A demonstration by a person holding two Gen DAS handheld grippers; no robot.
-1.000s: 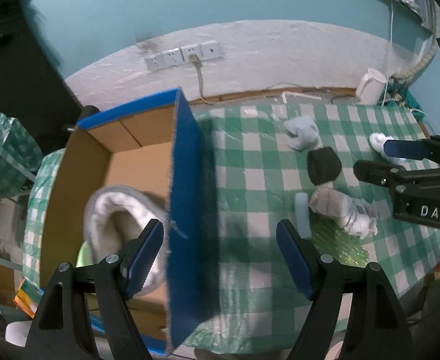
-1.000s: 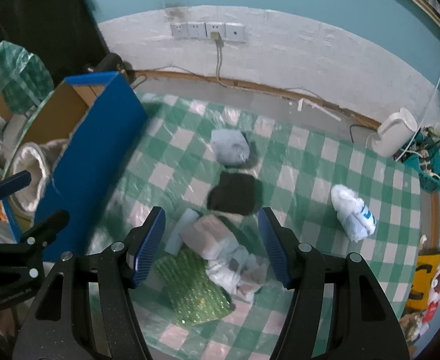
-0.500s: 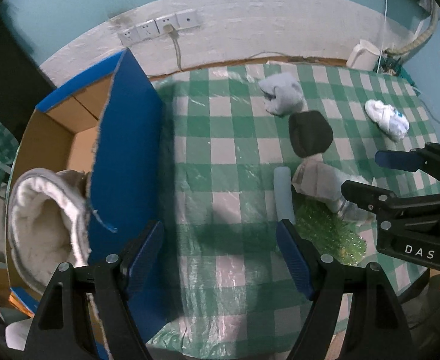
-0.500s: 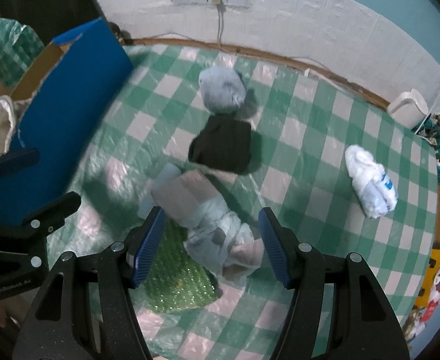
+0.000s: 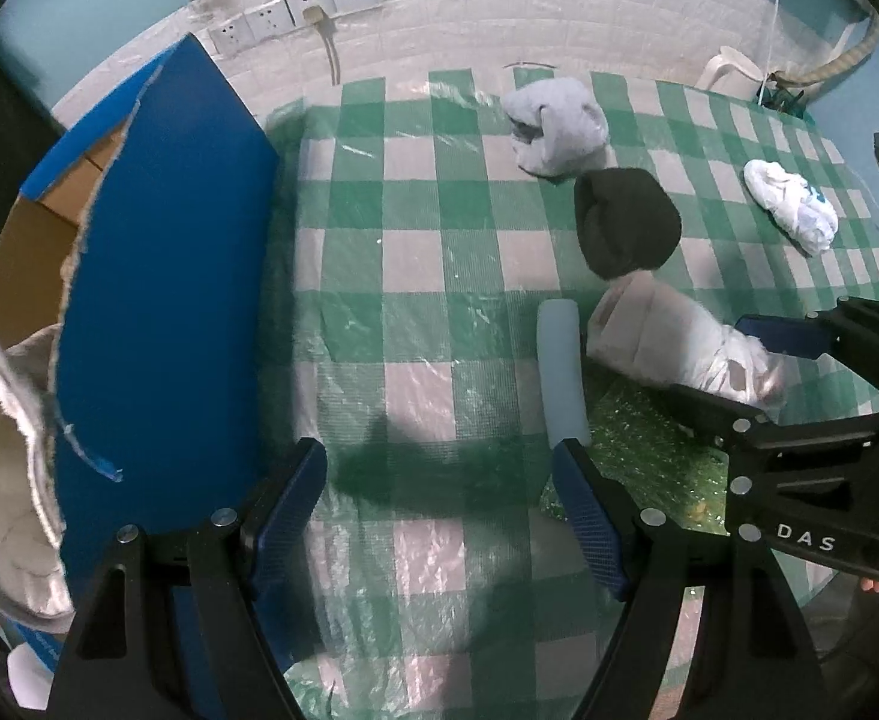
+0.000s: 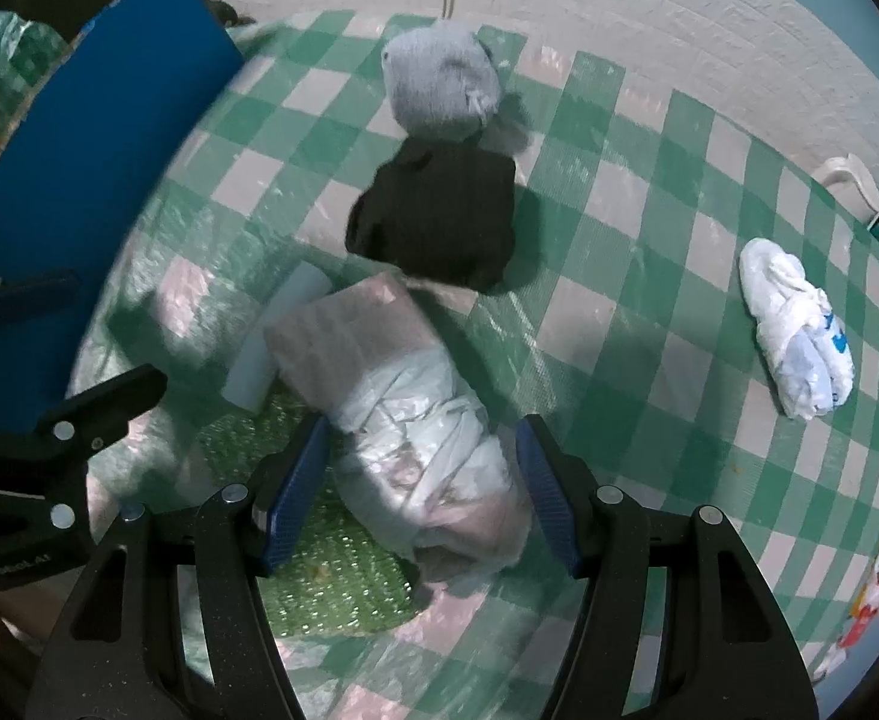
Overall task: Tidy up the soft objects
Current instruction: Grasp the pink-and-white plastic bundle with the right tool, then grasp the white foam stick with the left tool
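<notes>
The right gripper's (image 6: 421, 480) fingers stand apart astride the plastic-wrapped bundle (image 6: 415, 420) lying near on the checked tablecloth (image 6: 649, 276), not yet pressing; it looks light, squashy and slippery, best pinched across its middle.

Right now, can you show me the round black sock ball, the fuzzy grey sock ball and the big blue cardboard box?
Round black sock ball (image 6: 439, 219): right wrist view, its middle.
Fuzzy grey sock ball (image 6: 439, 81): right wrist view, its top.
Big blue cardboard box (image 5: 163, 276): left wrist view, its blue side wall.

Both wrist views look steeply down (close) on one checked tablecloth (image 5: 415, 312).
</notes>
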